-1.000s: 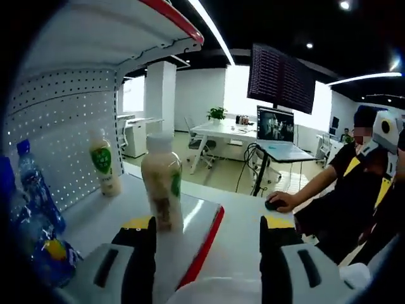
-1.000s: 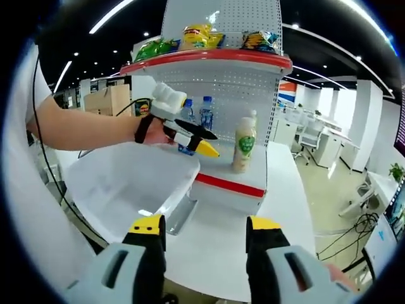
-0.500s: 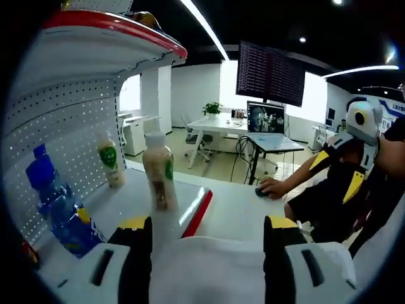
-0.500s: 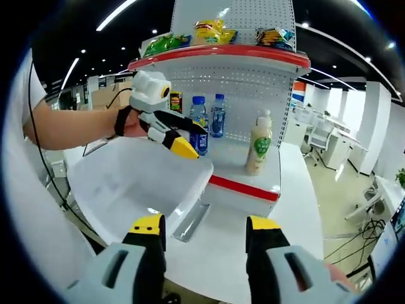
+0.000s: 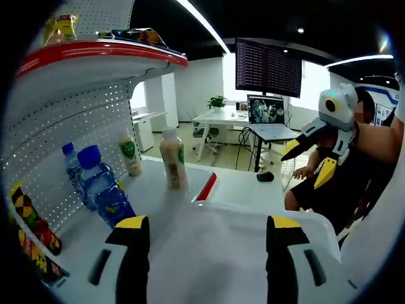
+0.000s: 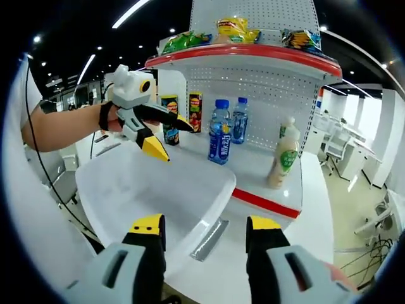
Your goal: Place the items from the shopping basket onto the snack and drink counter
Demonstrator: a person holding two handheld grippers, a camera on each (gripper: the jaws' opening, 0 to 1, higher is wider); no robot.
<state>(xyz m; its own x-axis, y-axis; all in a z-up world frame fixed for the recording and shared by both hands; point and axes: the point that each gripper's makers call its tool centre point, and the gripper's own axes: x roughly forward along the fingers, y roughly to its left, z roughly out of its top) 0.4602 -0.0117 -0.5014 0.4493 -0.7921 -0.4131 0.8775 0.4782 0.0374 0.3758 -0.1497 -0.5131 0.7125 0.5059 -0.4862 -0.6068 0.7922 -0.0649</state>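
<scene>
The left gripper hangs above the near-left part of the white shopping basket, jaws spread wide and holding nothing; the same state shows in the left gripper view, where the jaws frame the basket rim. The right gripper sits nearer, over the basket's near edge, jaws also wide apart and empty.

On the counter shelf, to the right of the basket, stand two blue water bottles, close together, and two milk-tea bottles further right, near the red front edge. Snack cans stand at the far left against the pegboard back. Snack bags lie on the upper shelf.

The basket interior appears bare where it shows; whether items remain cannot be told, since part of the floor is hidden.

Hazards, as judged from this position:
- The front milk-tea bottle stands close to the red edge. A sweep of either gripper across the shelf could tip it off.
- The water bottles are tall and narrow. Contact from the left gripper's outer jaw, when it reaches in beside them, would likely topple one into the other.
- The basket overhangs the table; downward pressure on its near rim could tilt it.
</scene>
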